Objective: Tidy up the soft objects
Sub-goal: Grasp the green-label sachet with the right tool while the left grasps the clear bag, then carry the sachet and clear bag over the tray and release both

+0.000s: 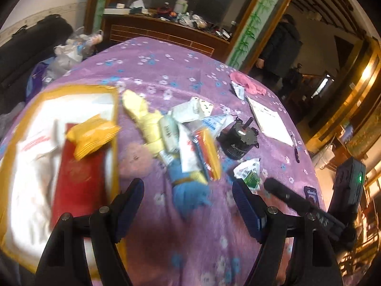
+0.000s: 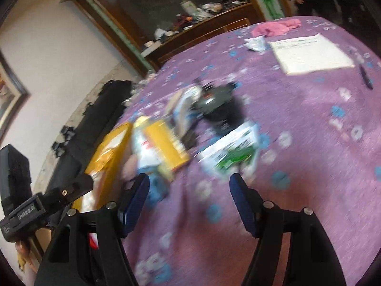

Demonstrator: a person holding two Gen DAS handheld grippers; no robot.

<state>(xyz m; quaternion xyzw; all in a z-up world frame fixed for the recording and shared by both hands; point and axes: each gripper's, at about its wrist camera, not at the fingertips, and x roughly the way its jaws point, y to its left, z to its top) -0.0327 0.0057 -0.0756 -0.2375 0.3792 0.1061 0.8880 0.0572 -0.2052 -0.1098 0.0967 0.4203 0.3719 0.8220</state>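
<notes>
A pile of soft things lies mid-table on the purple flowered cloth (image 1: 181, 71): a pale yellow cloth (image 1: 142, 116), a blue plush toy (image 1: 188, 188), a pink plush (image 1: 135, 157), and white and yellow packets (image 1: 204, 152). A pink cloth (image 1: 247, 83) lies at the far right edge and also shows in the right wrist view (image 2: 276, 27). My left gripper (image 1: 188, 190) is open and empty, just short of the blue plush. My right gripper (image 2: 190, 186) is open and empty above the cloth, near a green-white packet (image 2: 233, 152). The right wrist view is blurred.
A yellow-rimmed white tray (image 1: 71, 90) at the left holds a red booklet (image 1: 78, 178) and a yellow packet (image 1: 92, 135). A black motor (image 1: 235, 140), a white paper sheet (image 1: 269, 121) and a pen (image 1: 295, 147) lie to the right. A cluttered wooden cabinet (image 1: 166, 31) stands behind.
</notes>
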